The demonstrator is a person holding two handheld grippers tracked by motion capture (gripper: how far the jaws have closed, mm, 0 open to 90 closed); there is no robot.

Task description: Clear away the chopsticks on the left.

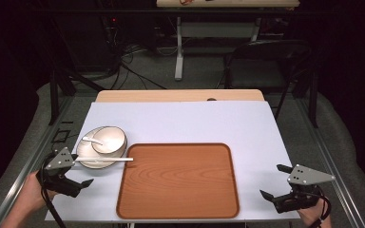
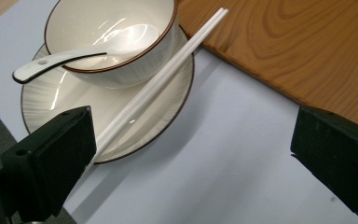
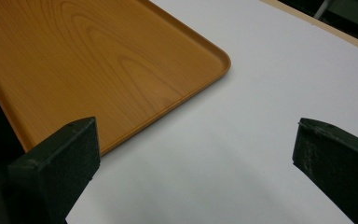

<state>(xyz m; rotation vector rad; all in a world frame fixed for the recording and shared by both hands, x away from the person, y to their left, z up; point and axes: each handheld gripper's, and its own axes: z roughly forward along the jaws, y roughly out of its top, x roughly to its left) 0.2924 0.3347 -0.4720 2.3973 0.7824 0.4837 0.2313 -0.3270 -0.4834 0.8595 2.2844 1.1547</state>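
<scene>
Presently: chopsticks (image 2: 161,79), long axis across plate (image 2: 42,100) rim toward tray (image 1: 178,180) edge, near end just ahead of left gripper (image 1: 71,178), jaws wide apart, empty; right gripper (image 1: 278,190) well apart across table (image 1: 195,121), likewise open, empty.

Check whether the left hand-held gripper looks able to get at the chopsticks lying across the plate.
Probably yes. The left hand-held gripper is open, and the chopsticks lie right ahead across the plate rim, their near end by one jaw, with nothing between.
</scene>
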